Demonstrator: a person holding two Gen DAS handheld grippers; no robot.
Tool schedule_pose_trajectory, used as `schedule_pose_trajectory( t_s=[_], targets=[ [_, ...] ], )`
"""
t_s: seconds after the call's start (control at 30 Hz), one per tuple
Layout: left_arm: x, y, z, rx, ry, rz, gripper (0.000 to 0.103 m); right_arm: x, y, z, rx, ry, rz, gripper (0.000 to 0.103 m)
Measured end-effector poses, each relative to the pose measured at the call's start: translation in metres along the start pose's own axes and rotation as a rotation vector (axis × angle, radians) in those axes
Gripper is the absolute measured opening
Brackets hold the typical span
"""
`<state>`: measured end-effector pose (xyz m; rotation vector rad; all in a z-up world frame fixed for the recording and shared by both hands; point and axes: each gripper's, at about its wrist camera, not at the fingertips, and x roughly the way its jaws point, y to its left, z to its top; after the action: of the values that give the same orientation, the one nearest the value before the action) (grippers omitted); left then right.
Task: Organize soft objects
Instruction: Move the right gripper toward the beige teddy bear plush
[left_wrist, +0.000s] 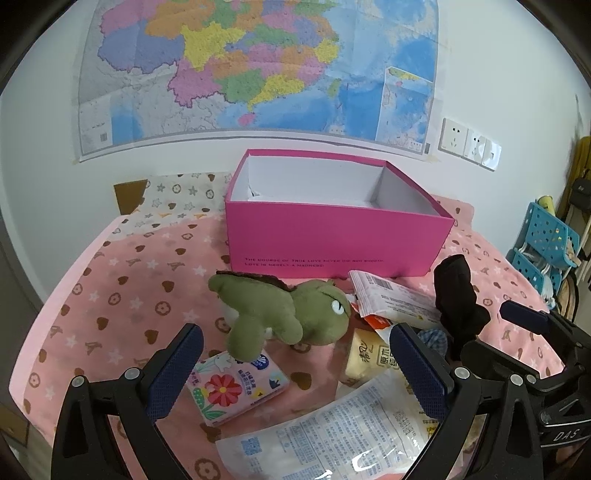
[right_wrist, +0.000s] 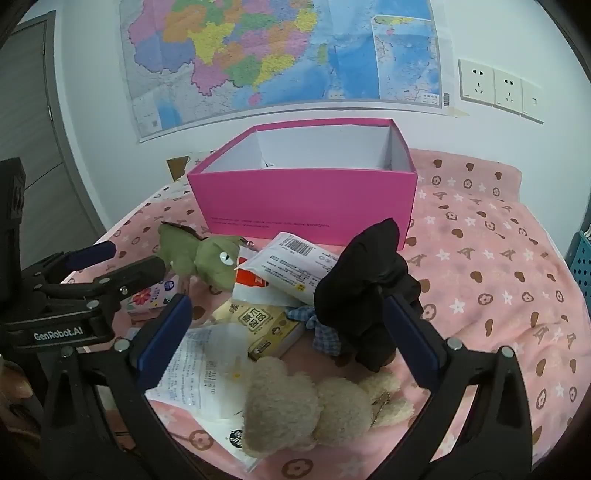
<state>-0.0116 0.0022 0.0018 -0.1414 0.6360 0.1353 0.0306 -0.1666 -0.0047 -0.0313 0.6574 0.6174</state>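
An open pink box (left_wrist: 332, 229) (right_wrist: 306, 199) stands at the back of the pink blanket, its white inside showing. In front of it lie a green dinosaur plush (left_wrist: 288, 314) (right_wrist: 207, 258), a black cloth bundle (left_wrist: 458, 295) (right_wrist: 365, 288) and a beige teddy plush (right_wrist: 314, 402). My left gripper (left_wrist: 295, 328) hangs open just short of the dinosaur, over a floral tissue pack (left_wrist: 236, 384). My right gripper (right_wrist: 286, 301) is open above the teddy, its right finger beside the black bundle. Nothing is held.
White snack packets (right_wrist: 291, 269), a yellow tissue pack (right_wrist: 266, 321), a printed clear bag (left_wrist: 332, 435) and a blue checked cloth (right_wrist: 325, 332) clutter the middle. A blue perforated rack (left_wrist: 543, 243) stands to the right of the bed. A map and sockets (right_wrist: 495, 86) are on the wall.
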Motion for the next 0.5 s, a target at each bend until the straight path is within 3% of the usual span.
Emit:
schedule_pose_trajectory(
  t_s=[0.5],
  targets=[
    [-0.0029,0.0018,-0.0011,-0.001,-0.004,0.003,0.103,-0.0002,0.0025,0.0008,-0.002,0.001,0.004,0.103]
  ],
)
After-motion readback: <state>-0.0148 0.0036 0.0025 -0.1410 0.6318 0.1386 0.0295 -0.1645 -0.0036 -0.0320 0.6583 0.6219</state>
